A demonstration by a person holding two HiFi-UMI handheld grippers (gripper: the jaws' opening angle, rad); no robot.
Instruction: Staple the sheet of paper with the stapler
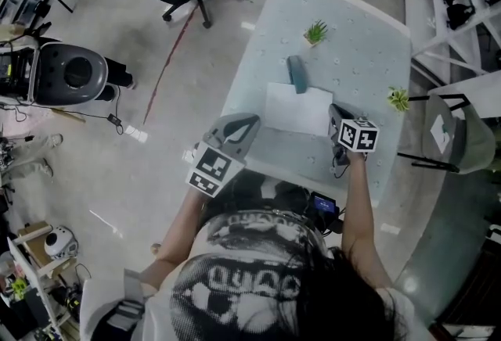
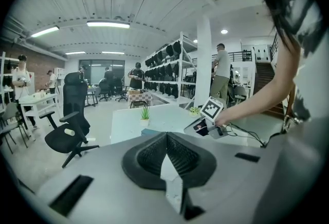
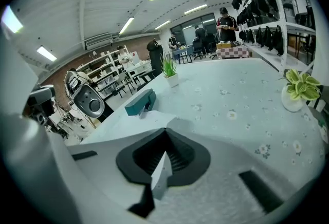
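teal stapler (image 1: pixel 297 73) lies at paper (image 1: pixel 296 109) sheet's far edge

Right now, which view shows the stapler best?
The right gripper view: the stapler is near and seen side-on, its teal body at the far edge of the paper. The head view shows it whole from above, but small. The left gripper view catches only a teal sliver of it.
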